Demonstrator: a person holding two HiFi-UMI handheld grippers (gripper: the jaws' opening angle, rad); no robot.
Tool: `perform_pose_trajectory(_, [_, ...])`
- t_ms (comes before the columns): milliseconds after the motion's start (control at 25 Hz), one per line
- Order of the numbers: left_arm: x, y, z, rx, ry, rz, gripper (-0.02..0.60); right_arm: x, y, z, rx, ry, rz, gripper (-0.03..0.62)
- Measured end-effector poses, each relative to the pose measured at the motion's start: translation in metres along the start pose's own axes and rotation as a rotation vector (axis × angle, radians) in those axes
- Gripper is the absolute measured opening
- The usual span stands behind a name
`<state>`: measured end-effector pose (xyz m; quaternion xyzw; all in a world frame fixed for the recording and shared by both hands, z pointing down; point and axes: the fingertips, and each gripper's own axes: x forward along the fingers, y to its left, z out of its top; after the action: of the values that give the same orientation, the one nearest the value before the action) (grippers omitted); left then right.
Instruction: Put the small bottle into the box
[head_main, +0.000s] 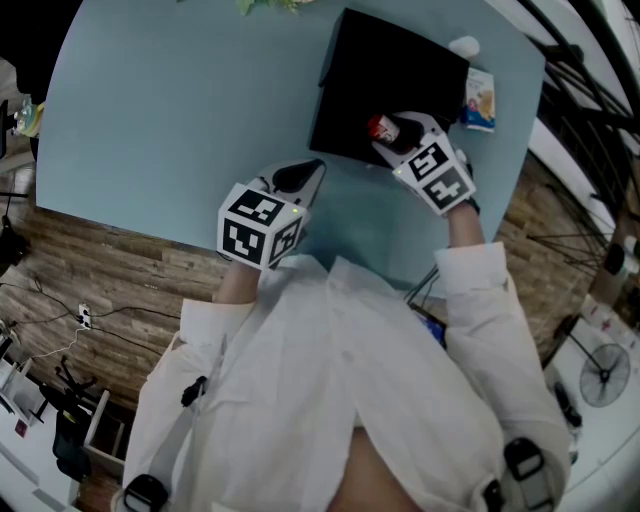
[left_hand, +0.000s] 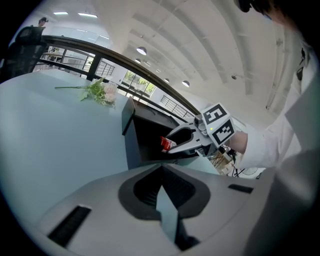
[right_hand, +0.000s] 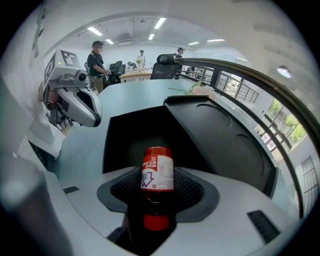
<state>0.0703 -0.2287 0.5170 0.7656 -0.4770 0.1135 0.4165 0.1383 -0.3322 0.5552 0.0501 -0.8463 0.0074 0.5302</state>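
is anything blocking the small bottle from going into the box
Nothing visible does. The right hand-held gripper holds the small bottle right at the open box, whose lid stands raised to one side. Nothing shows in the dark interior. The left hand-held gripper is shut, off to the side over the table.

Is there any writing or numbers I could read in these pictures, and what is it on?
Label on the small bottle: red print and an arrow-like mark, too blurred to read.
Carton: coloured print, too small to read.
Marker cubes: black-and-white square patterns only, no words.
Nothing reads for certain.
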Motion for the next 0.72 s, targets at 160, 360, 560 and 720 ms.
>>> perform_pose_trajectory(160, [0.0, -0.001, 0.0, 0.004, 0.001, -0.001, 0.003, 0.0, 0.0, -0.001, 0.021, -0.012, -0.013, 0.204])
perform_pose_trajectory(360, [-0.002, 0.001, 0.001, 0.012, 0.001, 0.003, 0.003, -0.001, -0.002, -0.001, 0.037, -0.014, -0.021, 0.203])
perform_pose_trajectory(560, [-0.002, 0.0, 0.001, 0.016, 0.008, -0.002, 0.003, -0.007, -0.004, 0.001, 0.077, -0.038, -0.023, 0.204])
perform_pose_trajectory(720, [-0.001, -0.003, 0.002, 0.022, 0.005, -0.008, 0.004, -0.011, -0.003, 0.0, 0.089, -0.038, -0.039, 0.203])
